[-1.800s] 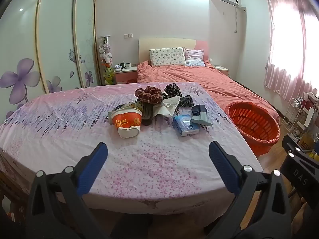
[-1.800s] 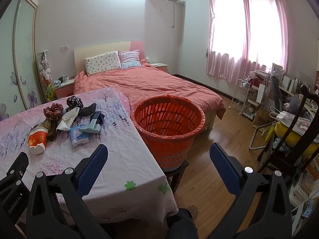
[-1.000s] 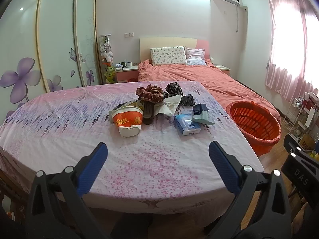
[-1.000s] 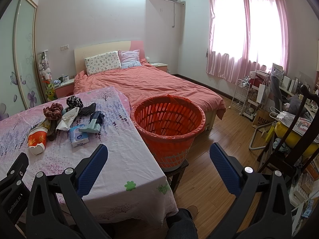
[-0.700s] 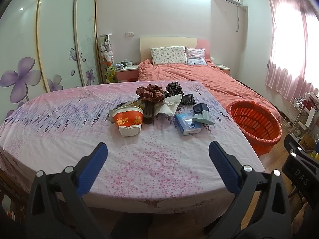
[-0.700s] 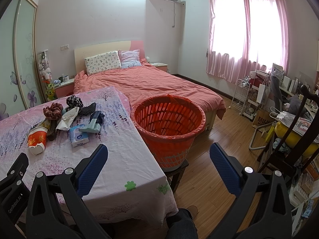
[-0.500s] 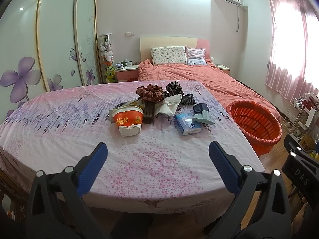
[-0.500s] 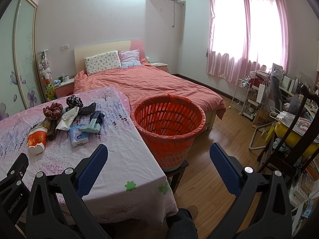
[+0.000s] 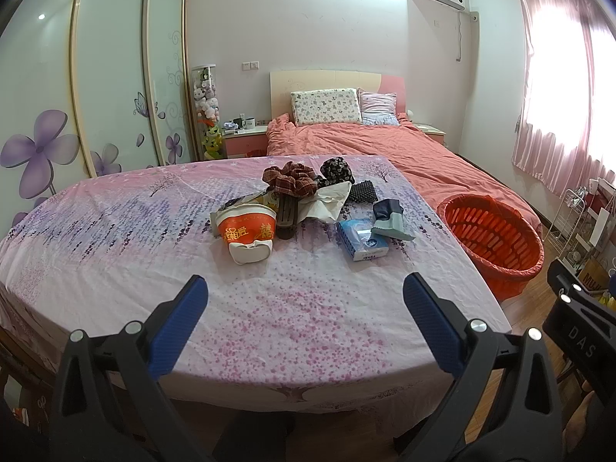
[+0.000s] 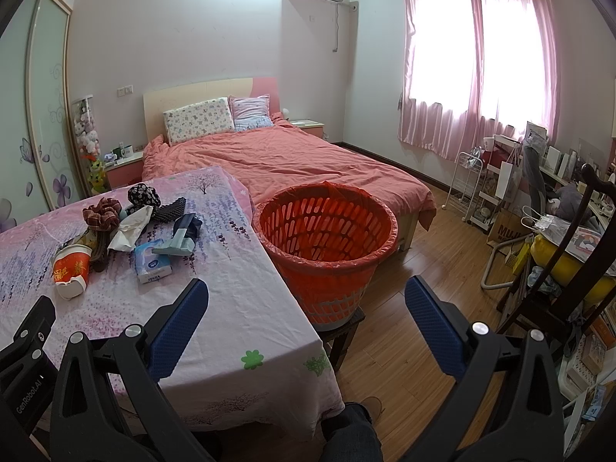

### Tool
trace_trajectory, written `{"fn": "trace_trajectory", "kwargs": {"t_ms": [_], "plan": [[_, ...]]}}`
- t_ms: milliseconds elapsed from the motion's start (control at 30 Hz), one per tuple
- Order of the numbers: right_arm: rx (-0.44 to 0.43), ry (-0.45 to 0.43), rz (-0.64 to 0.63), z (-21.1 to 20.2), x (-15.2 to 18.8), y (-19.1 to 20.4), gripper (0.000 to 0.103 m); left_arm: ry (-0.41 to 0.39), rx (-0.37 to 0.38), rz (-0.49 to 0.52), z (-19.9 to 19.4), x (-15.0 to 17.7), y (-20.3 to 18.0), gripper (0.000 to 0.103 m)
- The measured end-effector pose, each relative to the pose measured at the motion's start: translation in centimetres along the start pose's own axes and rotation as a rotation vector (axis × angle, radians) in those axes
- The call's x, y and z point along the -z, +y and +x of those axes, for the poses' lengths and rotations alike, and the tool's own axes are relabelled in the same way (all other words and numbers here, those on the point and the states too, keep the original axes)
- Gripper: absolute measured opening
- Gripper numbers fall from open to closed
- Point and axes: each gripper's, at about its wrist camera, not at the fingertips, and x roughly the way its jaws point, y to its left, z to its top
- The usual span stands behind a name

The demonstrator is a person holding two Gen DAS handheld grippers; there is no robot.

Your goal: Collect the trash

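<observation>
A heap of items lies mid-table: an orange-and-white paper cup point(image 9: 247, 226) on its side, a crumpled white tissue point(image 9: 325, 200), a blue tissue pack point(image 9: 361, 239), a grey-blue wrapper point(image 9: 390, 218) and a plaid scrunchie point(image 9: 289, 179). An orange basket point(image 10: 325, 235) with a red liner stands on a stool at the table's right edge. My left gripper point(image 9: 304, 310) hovers open over the near table edge, well short of the heap. My right gripper point(image 10: 306, 310) hangs open, empty, near the table's front right corner, in front of the basket.
The table point(image 9: 115, 238) wears a pink-purple flowered cloth. A bed with a salmon cover point(image 10: 292, 161) lies behind it. A dark wooden chair point(image 10: 577, 269), a wire rack point(image 10: 471, 188) and cluttered shelves fill the right side. A person's knee point(image 10: 352, 429) shows below.
The left wrist view has shifted slightly, the heap sitting a touch higher than 1.8 s ago. Both grippers stay open and nothing on the table has moved.
</observation>
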Motion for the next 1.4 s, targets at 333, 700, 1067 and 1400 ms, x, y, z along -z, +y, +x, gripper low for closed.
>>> {"fn": "trace_trajectory", "kwargs": {"t_ms": [333,700,1067,1400], "plan": [[0.0,0.0,0.0,0.0,0.01,-0.07,0.101,0.001,0.0,0.0,0.0,0.0,0.0,0.099],[-0.001,0.0,-0.002,-0.03,0.03,0.02,0.101,0.001,0.0,0.0,0.0,-0.01,0.0,0.099],[-0.001,0.003,-0.001,-0.05,-0.02,-0.04,0.101,0.003,0.0,0.0,0.01,0.0,0.0,0.099],[-0.009,0.008,0.0,0.24,0.01,0.23,0.101,0.01,-0.009,-0.003,0.47,0.03,0.34,0.099]]}}
